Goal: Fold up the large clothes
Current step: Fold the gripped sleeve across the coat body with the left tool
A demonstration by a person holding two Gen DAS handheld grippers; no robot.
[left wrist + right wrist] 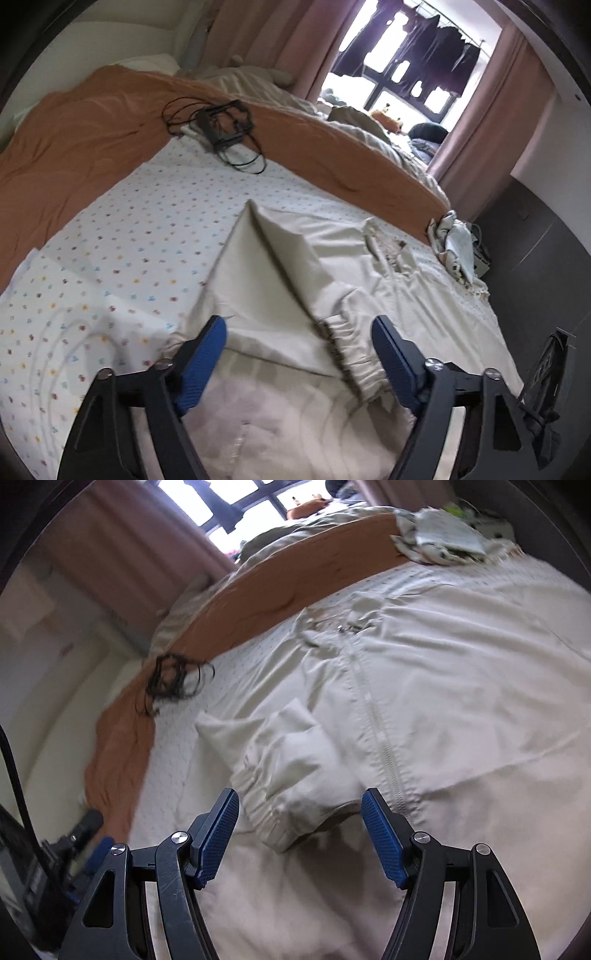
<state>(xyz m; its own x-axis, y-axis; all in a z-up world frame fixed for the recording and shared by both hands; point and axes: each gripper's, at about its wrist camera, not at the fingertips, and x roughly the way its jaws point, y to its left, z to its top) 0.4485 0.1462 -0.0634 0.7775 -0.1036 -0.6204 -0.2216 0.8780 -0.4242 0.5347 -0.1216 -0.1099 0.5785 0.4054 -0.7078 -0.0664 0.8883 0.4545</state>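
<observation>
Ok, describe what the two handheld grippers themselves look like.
Both look alike. The left gripper has black, angular plastic fingers with triangular cut-outs, silver screw heads at the pivots and blue textured pads. The right gripper is the same build: black scuffed linkages, round silver fasteners and blue dimpled pads. No hand or sleeve shows in either view.

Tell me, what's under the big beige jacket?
The jacket lies on a dotted bedsheet, which shows all around it. One sleeve is folded on top. Whatever sits directly beneath the jacket is covered.
</observation>
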